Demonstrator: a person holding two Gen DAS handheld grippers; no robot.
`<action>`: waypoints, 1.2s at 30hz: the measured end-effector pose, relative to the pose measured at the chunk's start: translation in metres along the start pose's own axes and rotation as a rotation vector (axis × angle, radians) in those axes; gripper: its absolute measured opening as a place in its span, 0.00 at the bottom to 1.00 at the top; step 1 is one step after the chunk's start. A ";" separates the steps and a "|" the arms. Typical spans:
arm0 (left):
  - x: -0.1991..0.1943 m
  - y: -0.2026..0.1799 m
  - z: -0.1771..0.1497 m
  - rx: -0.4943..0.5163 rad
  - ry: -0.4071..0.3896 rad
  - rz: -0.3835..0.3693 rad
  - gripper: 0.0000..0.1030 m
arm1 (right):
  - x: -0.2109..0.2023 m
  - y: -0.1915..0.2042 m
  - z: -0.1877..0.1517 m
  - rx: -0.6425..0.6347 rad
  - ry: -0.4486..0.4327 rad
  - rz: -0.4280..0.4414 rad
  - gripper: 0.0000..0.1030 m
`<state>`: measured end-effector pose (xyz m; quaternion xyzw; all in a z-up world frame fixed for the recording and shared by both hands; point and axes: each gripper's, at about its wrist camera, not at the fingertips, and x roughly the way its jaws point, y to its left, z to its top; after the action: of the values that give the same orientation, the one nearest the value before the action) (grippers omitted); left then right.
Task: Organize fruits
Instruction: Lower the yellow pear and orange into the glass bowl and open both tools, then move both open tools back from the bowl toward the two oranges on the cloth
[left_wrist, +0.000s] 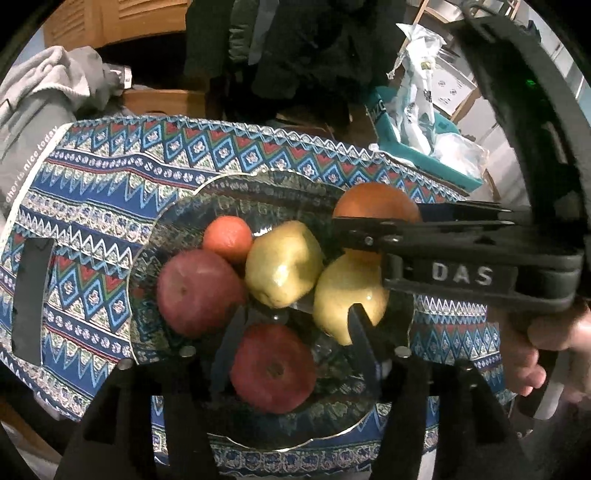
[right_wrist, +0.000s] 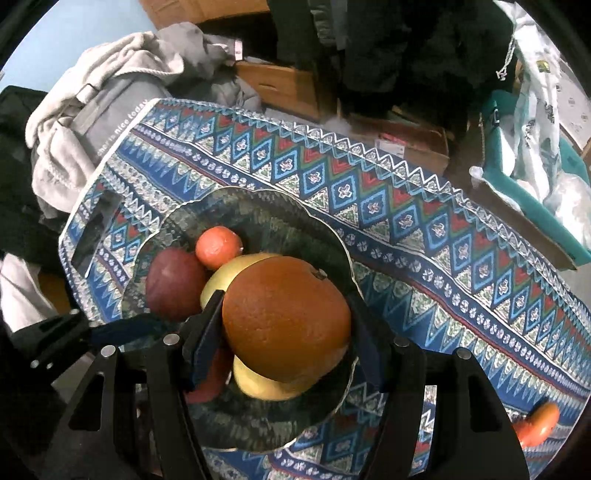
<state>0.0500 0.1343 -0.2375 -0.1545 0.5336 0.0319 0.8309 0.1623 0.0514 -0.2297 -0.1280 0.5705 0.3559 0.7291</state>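
The right tool (right_wrist: 286, 343) holds a large orange (right_wrist: 286, 325) between its fingers, hanging just above the glass bowl (right_wrist: 332, 251) on the patterned surface (right_wrist: 424, 229); the bowl already carries two red apples, two yellow apples and a small tangerine (right_wrist: 218, 246). The left tool (left_wrist: 295, 332) stands partly open around a red apple (left_wrist: 273, 373) in the bowl, its pads not pressing as far as the frame shows. To finish well, I judge the orange should go down into the free gap beside the yellow apple (left_wrist: 282, 264), low and slow, released only once it rests; dropped onto the pile it may roll off. One reddish fruit (right_wrist: 537, 424) lies outside, near the surface's edge.
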 end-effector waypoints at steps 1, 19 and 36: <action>0.000 0.001 0.001 0.001 -0.006 0.008 0.64 | 0.002 -0.001 0.002 0.002 -0.003 0.000 0.63; 0.008 0.025 0.011 -0.091 -0.023 0.058 0.76 | 0.018 -0.002 0.014 0.018 0.035 0.007 0.66; -0.007 0.013 0.014 -0.082 -0.049 0.054 0.79 | -0.043 -0.014 -0.001 0.046 -0.074 -0.027 0.66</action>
<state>0.0568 0.1519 -0.2286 -0.1730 0.5152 0.0798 0.8356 0.1664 0.0246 -0.1937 -0.1057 0.5496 0.3373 0.7570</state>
